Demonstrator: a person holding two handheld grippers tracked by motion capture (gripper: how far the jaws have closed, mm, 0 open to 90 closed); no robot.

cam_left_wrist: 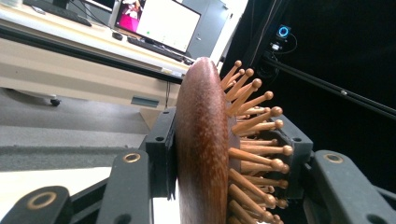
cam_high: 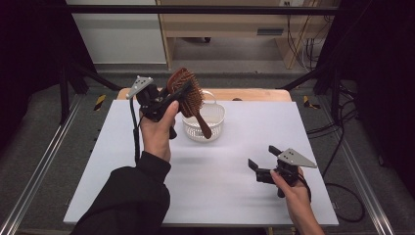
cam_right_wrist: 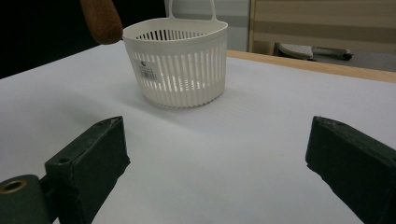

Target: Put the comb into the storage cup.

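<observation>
White table (cam_high: 147, 161): left gripper (cam_high: 182, 91) clamps hairbrush (cam_high: 188, 95) (above basket (cam_high: 211, 117)).

hairbrush (cam_high: 188, 95): above basket (cam_high: 213, 117) | basket: on table (cam_high: 230, 166), rear centre

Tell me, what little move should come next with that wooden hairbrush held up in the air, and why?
Probably lower it handle first into the white basket. The left gripper clamps the hairbrush by its head, one jaw on the wooden back, the other against the bristles, and the handle tip already hangs near the basket's rim. The right gripper is open low over the table, away from the basket, so nothing seems to block the way.
</observation>
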